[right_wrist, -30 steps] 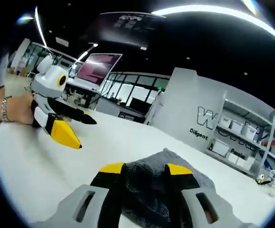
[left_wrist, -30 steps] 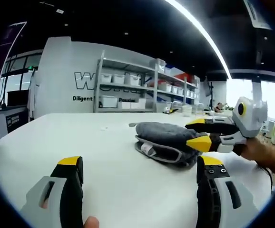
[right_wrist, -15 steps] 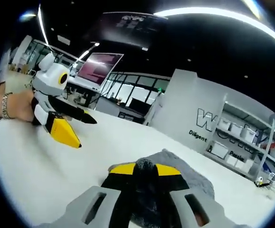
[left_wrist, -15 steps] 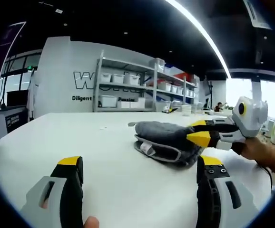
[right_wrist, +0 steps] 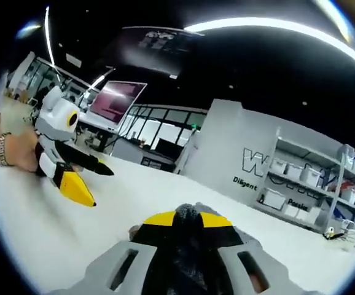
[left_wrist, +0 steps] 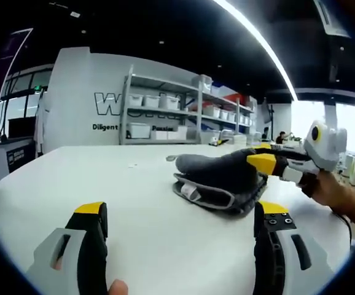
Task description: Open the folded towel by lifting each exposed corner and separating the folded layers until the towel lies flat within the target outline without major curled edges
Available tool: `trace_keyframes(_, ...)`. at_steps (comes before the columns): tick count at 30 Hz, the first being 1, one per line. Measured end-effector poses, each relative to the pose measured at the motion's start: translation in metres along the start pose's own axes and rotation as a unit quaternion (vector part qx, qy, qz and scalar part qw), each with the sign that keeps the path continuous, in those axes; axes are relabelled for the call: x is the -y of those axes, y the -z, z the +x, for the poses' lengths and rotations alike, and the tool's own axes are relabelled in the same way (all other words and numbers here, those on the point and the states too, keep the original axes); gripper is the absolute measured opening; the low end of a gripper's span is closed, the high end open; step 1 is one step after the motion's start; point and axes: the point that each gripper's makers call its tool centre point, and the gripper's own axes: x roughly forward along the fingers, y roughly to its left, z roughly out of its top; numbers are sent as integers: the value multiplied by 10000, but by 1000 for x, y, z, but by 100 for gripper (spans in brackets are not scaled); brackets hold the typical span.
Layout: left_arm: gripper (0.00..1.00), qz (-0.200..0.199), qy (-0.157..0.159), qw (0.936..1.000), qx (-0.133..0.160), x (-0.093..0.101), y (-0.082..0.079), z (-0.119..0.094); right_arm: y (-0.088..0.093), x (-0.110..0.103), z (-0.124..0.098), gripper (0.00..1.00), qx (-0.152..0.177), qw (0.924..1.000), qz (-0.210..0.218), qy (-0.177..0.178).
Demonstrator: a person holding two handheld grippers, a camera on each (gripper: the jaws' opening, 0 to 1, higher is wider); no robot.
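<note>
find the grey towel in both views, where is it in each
Left gripper view: the grey towel lies right of centre on the white table, its top layer pinched by the right gripper.
Right gripper view: bottom centre, a bunched fold clamped between that gripper's own jaws.
Shared landmark: the storage shelves beside the wall lettering.

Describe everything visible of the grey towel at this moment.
The grey towel looks plush and thick, folded in layers on the white table, with a pale edge trim and a small white tag facing the left gripper view. The right gripper is shut on its top layer, pulling that up into a hump; lower layers lie flat.
</note>
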Motion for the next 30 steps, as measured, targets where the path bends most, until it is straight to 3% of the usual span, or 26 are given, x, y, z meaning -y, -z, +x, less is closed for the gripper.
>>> trace_keyframes(14, 98, 14, 8, 10000, -40, -3, 0, 3, -7, 22, -5, 7, 123, 9989, -46, 441)
trace_keyframes(22, 97, 21, 6, 10000, -47, -5, -1, 5, -13, 45, -17, 7, 246, 9946, -87, 1006)
trace_keyframes(30, 97, 13, 17, 10000, -48, -8, -3, 6, -11, 58, -27, 7, 223, 9907, -91, 1343)
